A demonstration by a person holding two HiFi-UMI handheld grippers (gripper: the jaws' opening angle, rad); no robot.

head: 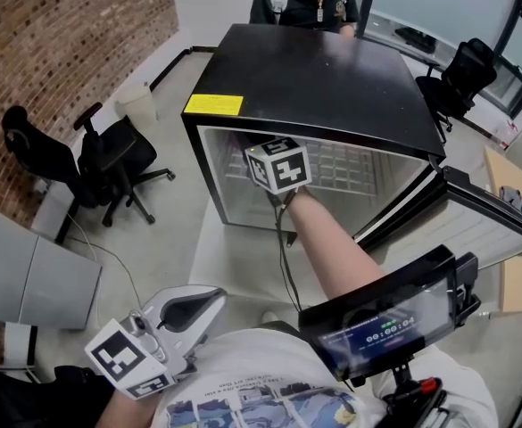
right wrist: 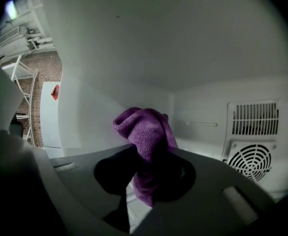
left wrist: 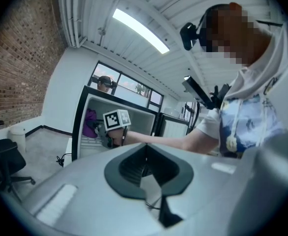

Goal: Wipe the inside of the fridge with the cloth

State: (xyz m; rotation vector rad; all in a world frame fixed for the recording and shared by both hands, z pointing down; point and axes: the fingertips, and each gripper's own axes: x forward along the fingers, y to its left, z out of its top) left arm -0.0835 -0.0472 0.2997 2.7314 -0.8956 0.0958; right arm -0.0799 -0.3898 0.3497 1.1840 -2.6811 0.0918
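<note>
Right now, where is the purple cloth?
The cloth is clamped in the jaws of the right gripper, inside the open fridge; in the right gripper view it sits left of the round fan vent on the back wall.

I see a purple fuzzy cloth [right wrist: 146,132], a black-topped white-lined fridge [head: 323,69], a yellow rectangular label [head: 213,105] at its front-left corner.

There was one fridge [head: 319,78], one cloth [right wrist: 146,132], one bin [head: 138,102] — and two grippers: left gripper [left wrist: 146,167], right gripper [right wrist: 148,175].
</note>
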